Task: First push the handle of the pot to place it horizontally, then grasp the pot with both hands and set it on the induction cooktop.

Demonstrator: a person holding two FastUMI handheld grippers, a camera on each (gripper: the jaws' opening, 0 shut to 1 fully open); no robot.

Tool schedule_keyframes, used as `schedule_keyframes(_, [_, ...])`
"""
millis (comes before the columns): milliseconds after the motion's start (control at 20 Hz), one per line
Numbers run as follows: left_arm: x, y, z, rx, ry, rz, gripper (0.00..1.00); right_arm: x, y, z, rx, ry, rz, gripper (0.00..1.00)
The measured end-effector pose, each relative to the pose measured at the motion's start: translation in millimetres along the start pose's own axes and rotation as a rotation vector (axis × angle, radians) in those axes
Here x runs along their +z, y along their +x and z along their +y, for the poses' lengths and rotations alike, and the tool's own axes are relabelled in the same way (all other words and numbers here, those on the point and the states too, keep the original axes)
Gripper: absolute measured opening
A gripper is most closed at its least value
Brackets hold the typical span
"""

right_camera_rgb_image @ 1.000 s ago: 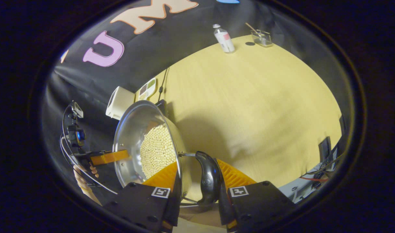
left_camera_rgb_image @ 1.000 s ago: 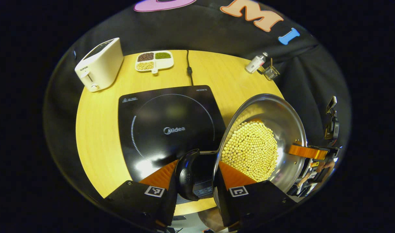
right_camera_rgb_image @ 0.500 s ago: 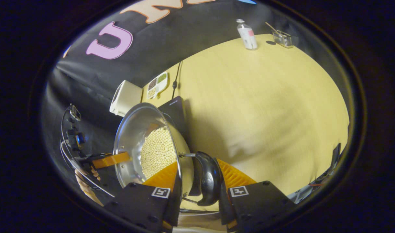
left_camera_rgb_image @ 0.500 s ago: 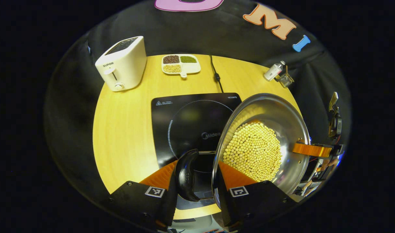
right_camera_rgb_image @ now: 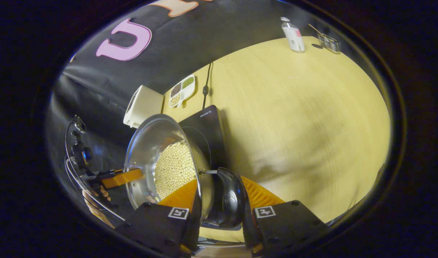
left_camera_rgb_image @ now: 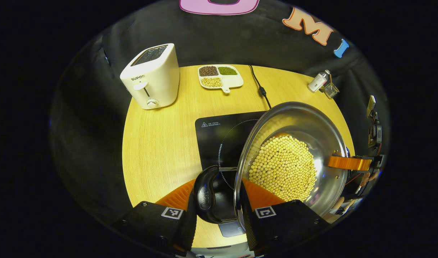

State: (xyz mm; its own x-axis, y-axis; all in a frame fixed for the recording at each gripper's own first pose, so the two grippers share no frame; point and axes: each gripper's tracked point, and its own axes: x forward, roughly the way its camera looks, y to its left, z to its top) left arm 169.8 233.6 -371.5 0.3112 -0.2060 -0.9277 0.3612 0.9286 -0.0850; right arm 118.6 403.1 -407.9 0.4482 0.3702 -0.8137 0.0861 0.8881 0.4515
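Note:
A steel pot [left_camera_rgb_image: 297, 143] with several pale yellow beans in it hangs over the right half of the black induction cooktop [left_camera_rgb_image: 219, 136]. My left gripper [left_camera_rgb_image: 219, 195] is shut on the pot's near side: one finger is outside the black handle [left_camera_rgb_image: 204, 193] and the other is inside the rim. The right gripper [left_camera_rgb_image: 348, 163] grips the far rim. In the right gripper view, my right gripper [right_camera_rgb_image: 219, 197] is shut on the other black handle [right_camera_rgb_image: 231, 197] and the wall of the pot [right_camera_rgb_image: 150, 143]. Across the pot is the left gripper [right_camera_rgb_image: 122, 177], with the cooktop [right_camera_rgb_image: 204, 129] beyond.
On the round wooden table [left_camera_rgb_image: 158, 143] stand a white toaster [left_camera_rgb_image: 152, 77], a divided dish of beans [left_camera_rgb_image: 220, 75], the cooktop's cord [left_camera_rgb_image: 260, 87], a small bottle [left_camera_rgb_image: 318, 81] and a wire holder [left_camera_rgb_image: 330, 89]. Bare wood [right_camera_rgb_image: 294, 107] lies right of the cooktop.
Both grippers have carried the pot leftward over the table. It has gone from beside the cooktop to above its right half. The grips have not changed.

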Motion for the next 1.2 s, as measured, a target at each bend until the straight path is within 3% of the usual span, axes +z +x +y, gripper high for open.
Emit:
schedule_keyframes(450, [6.0,18.4,23.3,0.045,-0.020,-0.014,0.59,11.0,40.2,10.4,0.007,-0.007,-0.011,0.52])
schedule_keyframes(1000, [4.4,35.7,24.0,0.042,-0.089,-0.024,0.63,20.1,49.6,6.3,0.003,-0.020,-0.044,0.52])
schedule_keyframes(1050, [3.9,35.2,24.3,0.049,-0.093,-0.025,0.64,20.4,49.5,6.4,0.006,-0.019,-0.042,0.46])
schedule_keyframes(1100, [4.6,35.1,24.7,0.057,-0.089,-0.028,0.65,20.8,49.2,6.4,0.008,-0.019,-0.041,0.52])
schedule_keyframes(1150, [5.0,35.7,24.7,0.061,-0.088,-0.032,0.66,20.0,48.0,6.4,0.010,-0.019,-0.036,0.46])
schedule_keyframes(1200, [4.9,36.1,24.8,0.064,-0.088,-0.033,0.67,19.9,49.4,6.6,0.011,-0.019,-0.038,0.48])
